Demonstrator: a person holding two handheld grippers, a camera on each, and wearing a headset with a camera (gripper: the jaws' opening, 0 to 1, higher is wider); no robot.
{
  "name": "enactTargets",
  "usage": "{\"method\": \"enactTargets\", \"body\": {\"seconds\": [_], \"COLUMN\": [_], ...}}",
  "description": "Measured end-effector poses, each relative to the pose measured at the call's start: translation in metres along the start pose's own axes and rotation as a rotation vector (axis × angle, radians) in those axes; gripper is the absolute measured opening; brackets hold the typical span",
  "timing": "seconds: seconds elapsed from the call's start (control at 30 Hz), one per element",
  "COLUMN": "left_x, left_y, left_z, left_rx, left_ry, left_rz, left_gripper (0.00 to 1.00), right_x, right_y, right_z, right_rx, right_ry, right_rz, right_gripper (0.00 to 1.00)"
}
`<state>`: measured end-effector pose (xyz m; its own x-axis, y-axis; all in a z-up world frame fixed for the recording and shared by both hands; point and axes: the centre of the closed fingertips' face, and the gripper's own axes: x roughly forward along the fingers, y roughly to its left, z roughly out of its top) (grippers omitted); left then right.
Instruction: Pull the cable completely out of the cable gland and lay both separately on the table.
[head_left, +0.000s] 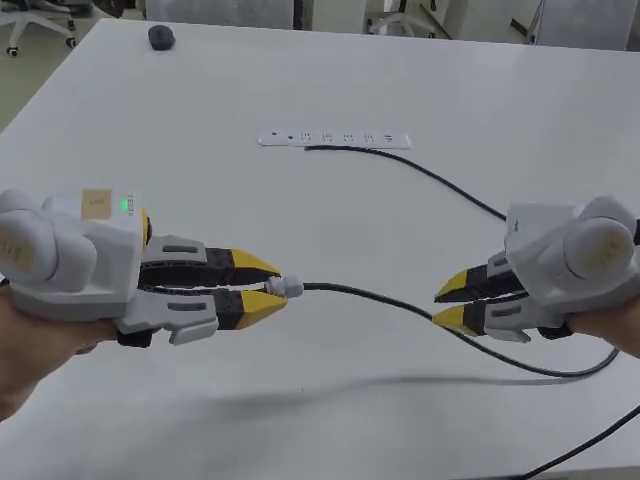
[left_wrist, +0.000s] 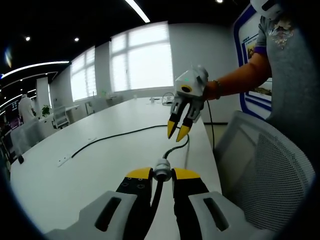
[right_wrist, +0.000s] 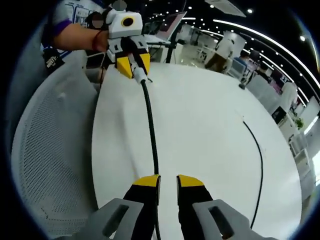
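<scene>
My left gripper (head_left: 280, 285) is shut on the small grey cable gland (head_left: 289, 287), which sticks out just past its yellow tips. The black cable (head_left: 370, 295) comes out of the gland and runs right, above the white table (head_left: 320, 220). It passes my right gripper (head_left: 437, 307), whose jaws stand slightly apart with the cable along one jaw. In the left gripper view the gland (left_wrist: 161, 169) sits between the tips, and the cable (left_wrist: 156, 197) continues back between the fingers. In the right gripper view the cable (right_wrist: 149, 125) stretches from the right gripper (right_wrist: 167, 179) to the gland (right_wrist: 145, 79).
A white power strip (head_left: 335, 139) lies mid-table with its black cord (head_left: 430, 175) trailing right. A dark round object (head_left: 160, 37) sits at the far left corner. A mesh chair (left_wrist: 265, 170) stands by the table's near edge. Office chairs stand beyond the far edge.
</scene>
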<state>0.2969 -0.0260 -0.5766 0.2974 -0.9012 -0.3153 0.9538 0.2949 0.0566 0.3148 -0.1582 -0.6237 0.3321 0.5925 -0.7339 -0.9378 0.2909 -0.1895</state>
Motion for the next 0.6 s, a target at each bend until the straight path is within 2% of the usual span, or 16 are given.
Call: {"method": "enactTargets", "body": {"seconds": [0.13, 0.2, 0.3, 0.37, 0.43, 0.5, 0.6], "left_x": [0.002, 0.004, 0.005, 0.006, 0.007, 0.008, 0.008], "left_y": [-0.003, -0.004, -0.004, -0.006, -0.008, -0.009, -0.010], "left_z": [0.002, 0.003, 0.006, 0.009, 0.010, 0.011, 0.012], "left_rx": [0.002, 0.005, 0.008, 0.015, 0.021, 0.024, 0.029], "left_ry": [-0.003, -0.006, -0.008, -0.014, -0.014, -0.015, -0.015], "left_rz": [-0.009, -0.011, -0.015, -0.023, -0.028, -0.031, -0.034], "left_gripper": [0.16, 0.16, 0.16, 0.16, 0.16, 0.16, 0.16], "right_x": [-0.005, -0.005, -0.001, 0.009, 0.018, 0.023, 0.026], "right_y": [0.005, 0.014, 0.028, 0.040, 0.047, 0.049, 0.051], "right_z": [0.039, 0.067, 0.091, 0.103, 0.108, 0.108, 0.112], "right_rx": [-0.004, -0.036, -0.077, -0.165, -0.241, -0.263, -0.277], "right_ry": [-0.117, -0.173, -0.209, -0.194, -0.173, -0.155, -0.159], "right_rz": [0.007, 0.026, 0.061, 0.077, 0.085, 0.084, 0.096], "right_gripper": [0.11, 0.10, 0.10, 0.10, 0.10, 0.09, 0.07]}}
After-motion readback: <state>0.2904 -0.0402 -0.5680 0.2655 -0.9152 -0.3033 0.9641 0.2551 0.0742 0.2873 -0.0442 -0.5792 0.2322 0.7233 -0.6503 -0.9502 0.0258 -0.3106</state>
